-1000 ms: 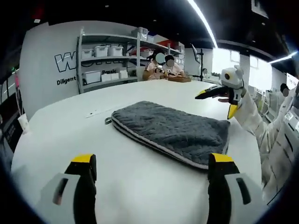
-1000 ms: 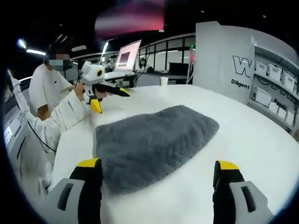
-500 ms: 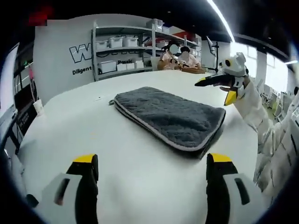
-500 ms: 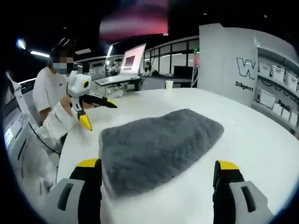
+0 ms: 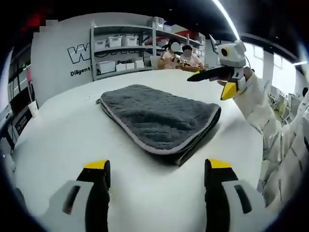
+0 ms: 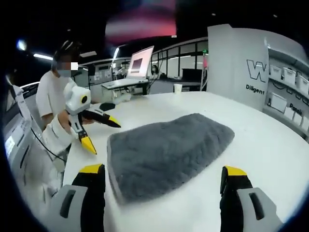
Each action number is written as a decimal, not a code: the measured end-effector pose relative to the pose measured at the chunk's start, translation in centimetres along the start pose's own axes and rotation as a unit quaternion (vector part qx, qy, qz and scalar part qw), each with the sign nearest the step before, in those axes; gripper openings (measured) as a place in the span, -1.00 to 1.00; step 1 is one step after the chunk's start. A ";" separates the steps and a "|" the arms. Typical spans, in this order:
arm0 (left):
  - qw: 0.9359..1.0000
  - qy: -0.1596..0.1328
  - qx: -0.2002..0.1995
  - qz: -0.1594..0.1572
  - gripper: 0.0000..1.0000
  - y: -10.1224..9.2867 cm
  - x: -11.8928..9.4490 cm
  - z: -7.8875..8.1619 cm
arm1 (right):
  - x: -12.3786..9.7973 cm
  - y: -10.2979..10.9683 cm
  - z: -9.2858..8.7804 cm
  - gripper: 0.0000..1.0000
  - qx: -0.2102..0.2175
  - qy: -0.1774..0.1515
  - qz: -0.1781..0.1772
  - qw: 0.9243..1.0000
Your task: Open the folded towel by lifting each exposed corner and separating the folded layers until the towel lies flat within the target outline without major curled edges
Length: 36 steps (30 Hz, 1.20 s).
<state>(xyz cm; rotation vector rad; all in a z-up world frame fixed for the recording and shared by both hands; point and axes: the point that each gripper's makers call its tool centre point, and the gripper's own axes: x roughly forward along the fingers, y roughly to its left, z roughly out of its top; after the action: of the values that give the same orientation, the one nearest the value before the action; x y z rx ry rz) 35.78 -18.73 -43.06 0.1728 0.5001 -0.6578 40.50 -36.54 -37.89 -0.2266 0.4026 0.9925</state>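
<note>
Grey towel (image 5: 157, 116) lies folded before wall lettering "Diligent" (image 5: 81, 72).

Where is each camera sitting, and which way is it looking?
Left gripper view: rides on the left gripper, looking across the white table at the folded grey towel; its own open jaws show, and the right gripper on a white sleeve.
Right gripper view: rides on the right gripper, facing the towel from the opposite side; its open jaws show, and the left gripper.
Both share the towel, the table and the lettered white wall.
</note>
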 end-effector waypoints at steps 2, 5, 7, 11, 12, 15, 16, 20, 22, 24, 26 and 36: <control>1.000 -0.007 0.009 0.003 0.26 -0.2 0.0 0.1 | 0.0 0.1 0.1 0.96 0.000 -0.002 0.001 1.000; 1.000 -0.011 0.018 0.003 0.02 -0.7 0.0 0.2 | 0.0 0.1 0.1 0.95 0.001 -0.003 0.003 1.000; 1.000 -0.015 0.018 -0.004 -0.07 -1.2 0.2 0.3 | 0.0 0.1 0.1 0.95 0.001 -0.003 0.002 1.000; 1.000 -0.012 0.018 -0.013 -0.36 -1.8 0.7 -0.1 | 0.0 0.1 0.2 0.95 0.002 -0.005 0.003 1.000; 1.000 -0.011 0.019 -0.014 -0.42 -1.8 0.8 -0.2 | 0.0 0.1 0.2 0.95 0.002 -0.005 0.004 1.000; 1.000 -0.014 0.020 -0.011 -0.62 -1.8 0.9 -0.1 | 0.1 0.1 -0.1 0.95 0.004 0.000 0.004 1.000; 1.000 -0.017 0.020 -0.012 -0.71 -1.8 0.9 0.0 | 0.1 0.0 0.0 0.95 0.003 -0.002 0.003 1.000; 0.999 -0.020 0.020 -0.022 -0.88 -2.2 0.9 0.1 | 0.1 0.0 0.0 0.95 0.005 -0.004 0.003 1.000; 0.999 -0.015 0.025 -0.023 -0.88 -2.3 1.0 0.0 | 0.1 0.0 0.0 0.95 0.006 -0.003 0.002 1.000; 0.999 -0.014 0.029 -0.022 -0.89 -2.2 1.0 0.0 | 0.1 0.0 -0.1 0.95 0.005 -0.002 0.002 1.000; 0.999 -0.016 0.027 -0.020 -0.89 -2.0 1.0 0.1 | 0.1 0.0 -0.1 0.95 0.006 -0.002 0.003 1.000; 1.000 -0.011 0.015 0.001 -0.90 -0.3 0.7 -0.1 | 0.1 0.0 -0.1 0.94 0.005 -0.001 0.005 1.000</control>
<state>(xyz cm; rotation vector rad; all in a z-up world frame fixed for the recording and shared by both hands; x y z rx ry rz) 35.98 -19.31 -43.53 0.1938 0.4696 -0.6645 40.53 -36.51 -38.01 -0.2146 0.4068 1.0011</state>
